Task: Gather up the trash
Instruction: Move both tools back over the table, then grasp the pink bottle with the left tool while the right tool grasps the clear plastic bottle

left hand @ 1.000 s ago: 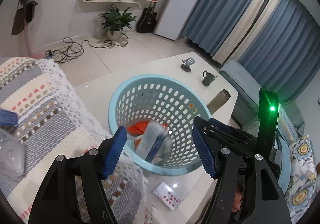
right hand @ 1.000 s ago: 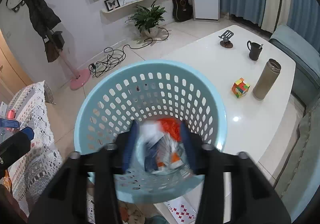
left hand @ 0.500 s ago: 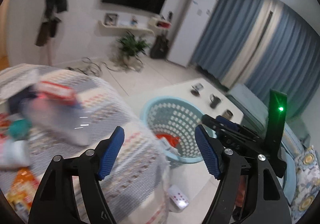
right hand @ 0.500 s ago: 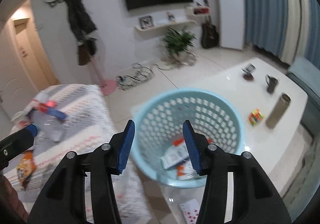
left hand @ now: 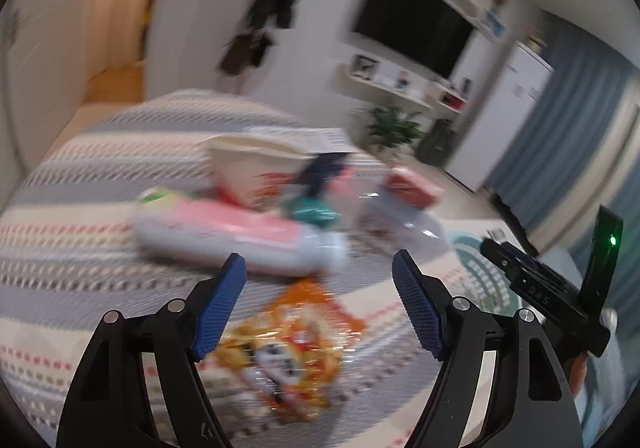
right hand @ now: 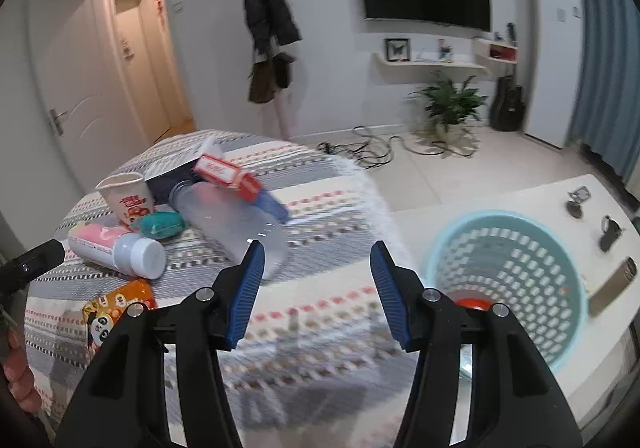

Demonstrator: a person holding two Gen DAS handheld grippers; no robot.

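left view blurred, orange snack bag [left hand: 292, 344] print perhaps cartoon

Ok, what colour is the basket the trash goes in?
Light blue, with a perforated wall: the basket shows best in the right wrist view.

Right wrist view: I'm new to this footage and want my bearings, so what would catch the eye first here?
A heap of trash on the striped woven cloth at left: a pink bottle with a white cap, a clear plastic bottle, a paper cup and an orange panda snack packet. At right, a light blue perforated basket stands on the white table. The right hand-held gripper hangs between them, nothing between its opening jaws.
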